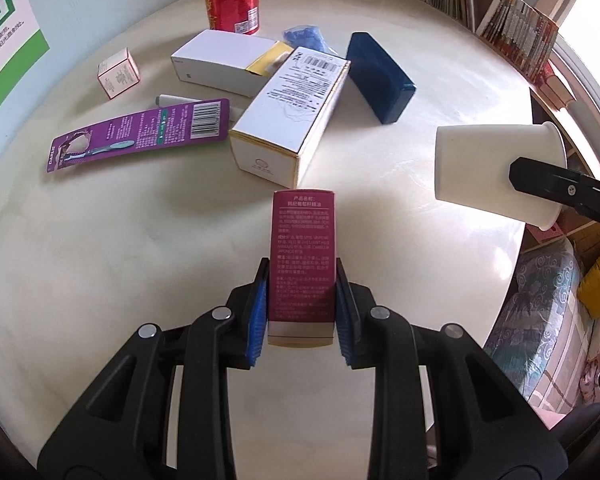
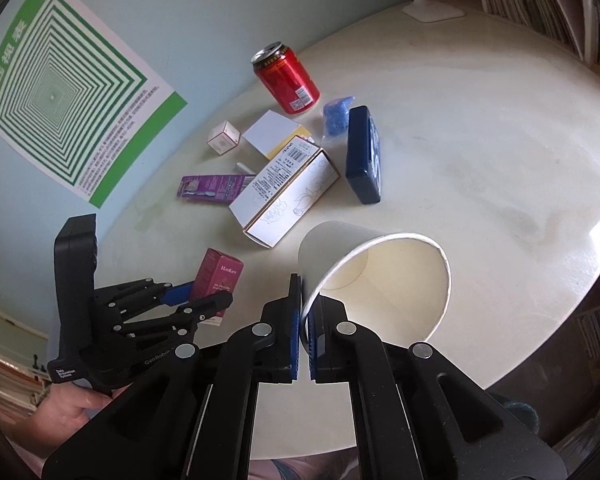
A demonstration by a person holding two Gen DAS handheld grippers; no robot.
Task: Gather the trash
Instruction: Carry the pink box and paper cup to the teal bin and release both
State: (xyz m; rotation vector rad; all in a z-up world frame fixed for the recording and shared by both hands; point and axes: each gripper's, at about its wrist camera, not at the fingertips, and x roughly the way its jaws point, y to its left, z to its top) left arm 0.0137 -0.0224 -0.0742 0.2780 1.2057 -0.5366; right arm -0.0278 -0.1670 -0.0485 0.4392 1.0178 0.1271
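A: Two grippers, angled down over the table [image 1: 440, 128]. Left gripper [image 1: 302, 280] clamps the maroon box [image 1: 303, 248], frame centre.
B: Right gripper [image 2: 305, 312] pinches the paper cup [image 2: 380, 276] rim, lower centre. One red can [image 2: 288, 78], two white boxes behind.

Can [image 2: 286, 78] behind boxes [image 2: 284, 196], case [image 2: 362, 156] right of them, toothbrush card [image 2: 214, 188] left, perhaps touching.
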